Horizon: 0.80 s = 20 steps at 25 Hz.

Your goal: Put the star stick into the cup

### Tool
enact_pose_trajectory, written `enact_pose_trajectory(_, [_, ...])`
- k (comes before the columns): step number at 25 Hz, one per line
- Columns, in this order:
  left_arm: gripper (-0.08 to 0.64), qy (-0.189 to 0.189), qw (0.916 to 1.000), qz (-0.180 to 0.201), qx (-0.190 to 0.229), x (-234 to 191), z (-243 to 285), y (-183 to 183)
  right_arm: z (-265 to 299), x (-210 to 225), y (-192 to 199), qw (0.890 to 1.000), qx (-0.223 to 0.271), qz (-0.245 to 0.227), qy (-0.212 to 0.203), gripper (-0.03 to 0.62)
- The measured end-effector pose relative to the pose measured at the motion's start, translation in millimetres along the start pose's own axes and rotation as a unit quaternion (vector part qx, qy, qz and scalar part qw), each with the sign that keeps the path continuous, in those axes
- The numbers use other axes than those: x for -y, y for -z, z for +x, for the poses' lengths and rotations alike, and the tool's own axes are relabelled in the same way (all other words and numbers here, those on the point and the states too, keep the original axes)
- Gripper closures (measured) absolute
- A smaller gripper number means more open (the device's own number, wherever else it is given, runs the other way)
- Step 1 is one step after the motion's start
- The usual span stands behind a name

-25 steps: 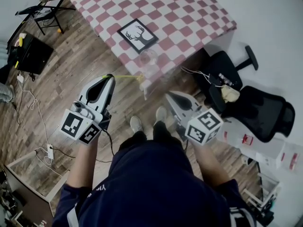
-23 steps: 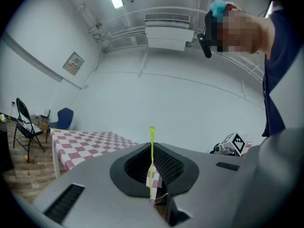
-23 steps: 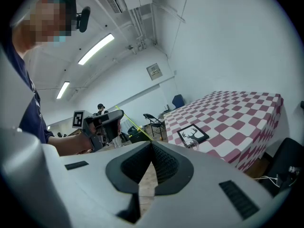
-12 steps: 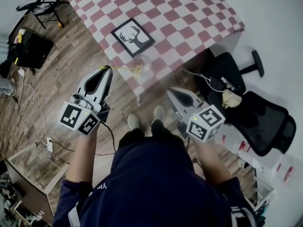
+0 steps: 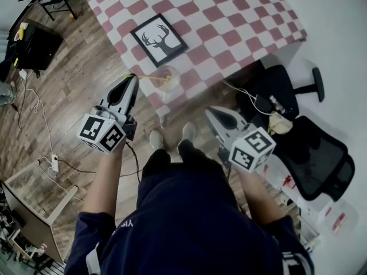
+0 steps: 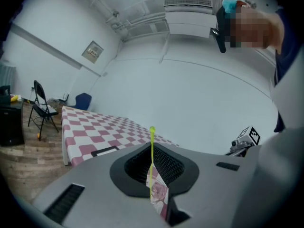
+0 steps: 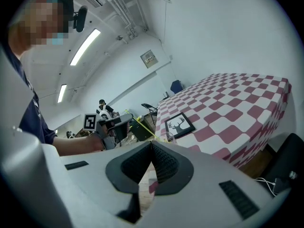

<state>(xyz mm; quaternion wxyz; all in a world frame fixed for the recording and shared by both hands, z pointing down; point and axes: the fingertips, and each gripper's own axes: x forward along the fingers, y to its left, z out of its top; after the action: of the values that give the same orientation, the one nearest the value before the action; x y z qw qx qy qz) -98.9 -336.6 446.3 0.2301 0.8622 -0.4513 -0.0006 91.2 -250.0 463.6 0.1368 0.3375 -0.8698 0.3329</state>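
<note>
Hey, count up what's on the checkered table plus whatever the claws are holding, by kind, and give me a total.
Cup: 1
Framed deer picture: 1
Yellow stick: 1, pinched in the left claw
Total: 3; the right claw holds nothing.

A lab-like room: office chair [image 5: 321, 156], floor power strip [image 5: 54, 164], ceiling strip lights [image 7: 85, 46].
</note>
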Motion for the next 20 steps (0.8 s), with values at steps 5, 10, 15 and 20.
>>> enact_pose_trajectory(5, [0.523,-0.025,0.9983,-0.052,0.005,-17,8,22,2,11,10,1.000,-0.023,0.003,-0.006,0.575])
enact_pose_trajectory(10, [0.523,-0.044,0.9953,-0.085,0.015,-25,13,36,3,21,17,0.999,-0.038,0.006,-0.009,0.575])
enact_pose_trajectory(15, [0.522,-0.054,0.9938,-0.094,0.024,-28,14,43,4,25,22,0.999,-0.047,0.006,-0.013,0.575])
enact_pose_trajectory(20, [0.520,-0.077,0.9919,-0.096,0.029,-37,10,48,3,29,23,0.999,-0.051,0.005,-0.013,0.575])
